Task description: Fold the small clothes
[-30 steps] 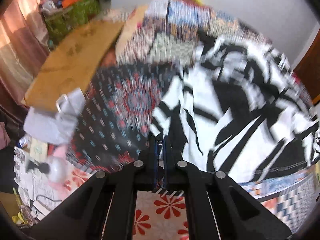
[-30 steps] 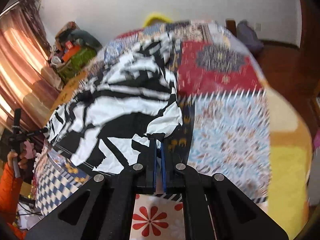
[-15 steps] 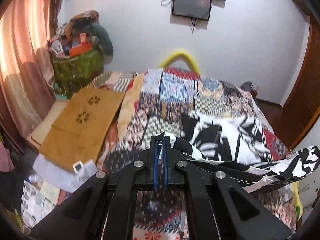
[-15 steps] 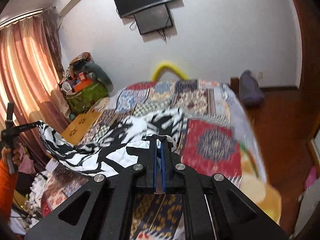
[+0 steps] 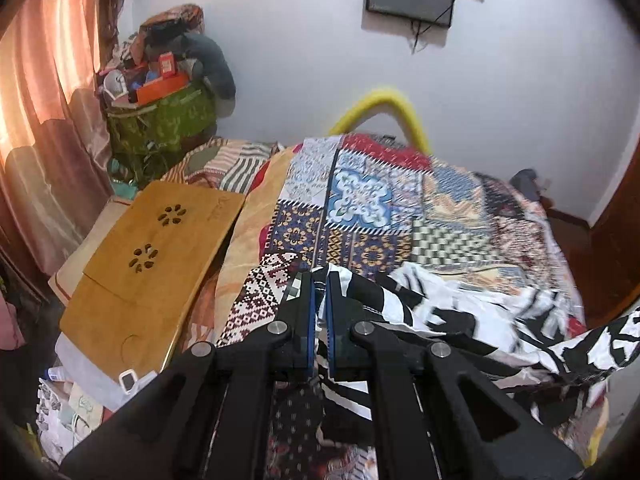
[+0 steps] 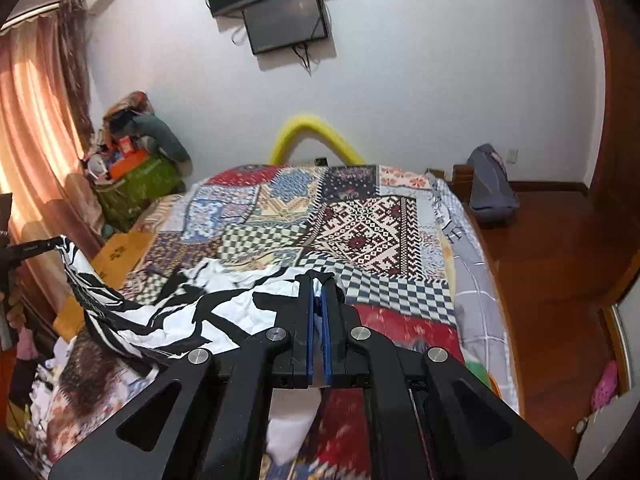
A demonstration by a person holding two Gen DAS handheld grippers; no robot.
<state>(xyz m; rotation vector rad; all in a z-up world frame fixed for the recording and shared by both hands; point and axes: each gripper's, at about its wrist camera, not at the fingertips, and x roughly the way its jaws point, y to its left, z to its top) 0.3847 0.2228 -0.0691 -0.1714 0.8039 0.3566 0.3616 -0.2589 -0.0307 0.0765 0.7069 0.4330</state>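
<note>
A black-and-white patterned garment (image 5: 460,316) hangs lifted above the patchwork bed (image 5: 360,200). My left gripper (image 5: 319,280) is shut on one corner of it. My right gripper (image 6: 319,282) is shut on the other corner, and the garment (image 6: 180,312) stretches away to the left, sagging toward the bed (image 6: 360,220). The left gripper shows at the far left of the right wrist view (image 6: 36,246), holding the cloth's far end. The cloth's lower part is hidden under the grippers.
A wooden lap table (image 5: 152,256) lies left of the bed over white papers. A cluttered green bag (image 5: 160,112) stands in the corner by pink curtains. A yellow foam arch (image 6: 316,136) stands at the bed's far end. A grey bag (image 6: 488,184) and wooden floor lie right.
Both grippers have lifted the garment off the bed and raised it; the views swung from looking down at the spread cloth to looking across the bed. The cloth now hangs between them.
</note>
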